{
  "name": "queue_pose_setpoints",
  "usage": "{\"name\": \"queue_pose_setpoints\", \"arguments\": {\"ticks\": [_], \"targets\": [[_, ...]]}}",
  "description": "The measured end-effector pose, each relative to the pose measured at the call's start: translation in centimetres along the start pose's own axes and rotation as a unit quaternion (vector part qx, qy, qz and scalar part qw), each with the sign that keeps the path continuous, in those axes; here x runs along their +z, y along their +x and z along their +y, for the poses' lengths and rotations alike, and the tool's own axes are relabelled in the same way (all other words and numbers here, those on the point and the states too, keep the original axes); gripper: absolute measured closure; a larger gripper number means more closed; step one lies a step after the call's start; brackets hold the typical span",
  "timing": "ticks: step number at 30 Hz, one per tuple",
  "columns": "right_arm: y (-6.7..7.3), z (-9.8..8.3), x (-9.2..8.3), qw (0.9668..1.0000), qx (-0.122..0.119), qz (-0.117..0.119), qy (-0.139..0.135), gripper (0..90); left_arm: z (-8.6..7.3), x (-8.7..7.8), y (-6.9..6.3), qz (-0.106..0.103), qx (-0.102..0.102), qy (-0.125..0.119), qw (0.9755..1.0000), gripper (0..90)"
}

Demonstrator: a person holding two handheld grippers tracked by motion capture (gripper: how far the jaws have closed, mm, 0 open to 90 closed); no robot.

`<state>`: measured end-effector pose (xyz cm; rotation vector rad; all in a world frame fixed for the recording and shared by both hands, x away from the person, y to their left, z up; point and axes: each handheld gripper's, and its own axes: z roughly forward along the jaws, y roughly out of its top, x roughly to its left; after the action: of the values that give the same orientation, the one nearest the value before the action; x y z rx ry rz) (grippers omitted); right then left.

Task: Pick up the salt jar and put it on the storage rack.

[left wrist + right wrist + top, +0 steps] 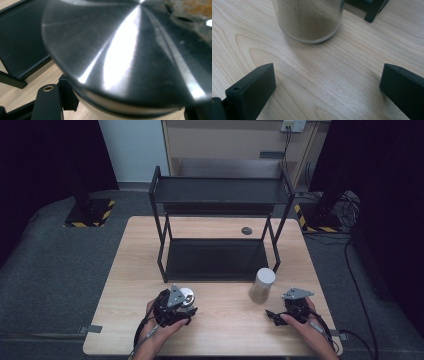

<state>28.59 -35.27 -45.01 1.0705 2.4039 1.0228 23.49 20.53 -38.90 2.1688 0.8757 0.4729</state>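
Low at centre frame, the left gripper (176,307) clamps a steel-lidded jar (130,55), likely slippery and breakable; right gripper (292,312) jaws stand wide.

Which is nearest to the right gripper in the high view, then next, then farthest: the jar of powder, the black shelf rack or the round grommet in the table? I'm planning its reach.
1. Jar of powder, just left of and ahead of the right gripper.
2. Black shelf rack, behind the jar, mid-table.
3. Round grommet, at the far edge, behind the rack's lower shelf.
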Motion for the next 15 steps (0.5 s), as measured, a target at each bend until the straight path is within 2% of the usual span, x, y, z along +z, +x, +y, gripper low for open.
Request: {"name": "queue_pose_setpoints", "arguments": {"ticks": [8,15], "targets": [[0.0,0.0,0.0,1.0000,0.000,0.000,0.000,1.4,0.9,-0.4,0.8,-0.010,0.002,0.002,0.9999,29.6],[0.0,0.0,0.0,1.0000,0.000,0.000,0.000,1.4,2.5,-1.2,1.6,-0.023,0.009,0.000,0.9997,29.5]]}}
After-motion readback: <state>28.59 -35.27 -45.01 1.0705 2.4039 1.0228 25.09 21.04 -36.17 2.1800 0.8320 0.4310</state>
